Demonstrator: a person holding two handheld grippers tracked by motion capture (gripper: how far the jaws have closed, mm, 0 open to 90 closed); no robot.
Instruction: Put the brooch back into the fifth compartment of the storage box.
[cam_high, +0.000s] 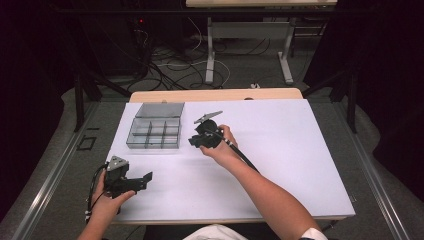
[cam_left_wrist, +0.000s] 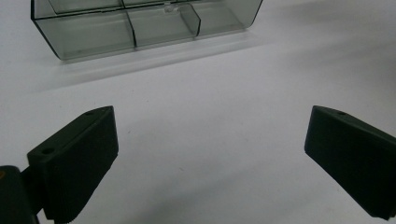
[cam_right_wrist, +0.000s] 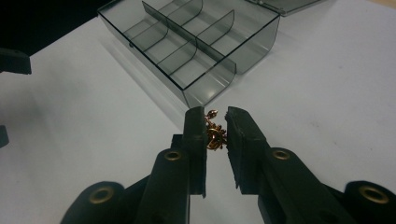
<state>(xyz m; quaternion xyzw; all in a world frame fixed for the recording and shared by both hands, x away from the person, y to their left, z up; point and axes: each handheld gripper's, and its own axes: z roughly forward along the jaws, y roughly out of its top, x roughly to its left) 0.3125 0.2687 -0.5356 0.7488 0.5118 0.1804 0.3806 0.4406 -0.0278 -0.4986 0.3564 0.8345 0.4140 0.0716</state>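
Two grippers were at work over the white table (cam_high: 280, 150). The right gripper (cam_right_wrist: 215, 126), at centre in the high view, had its jaws pressed in on a small gold chain (cam_right_wrist: 215, 134), which sat bunched between the pads at the middle of the right gripper view. Pinching it as a clump probably kept loose ends from trailing or snagging. Just beyond the jaw tips, toward the top of that view, lay the box (cam_right_wrist: 187, 46), a clear smoky case with dividers and its lid laid flat behind it, so every compartment stood free to take the chain from above. The chain hung near the box's closest corner, apart from it and not yet over any compartment. The left gripper (cam_left_wrist: 210, 154), at lower left in the high view, had its jaws spread wide with nothing between them, resting low over the table, well clear of the box (cam_left_wrist: 140, 28), seemingly parked out of the right hand's way.
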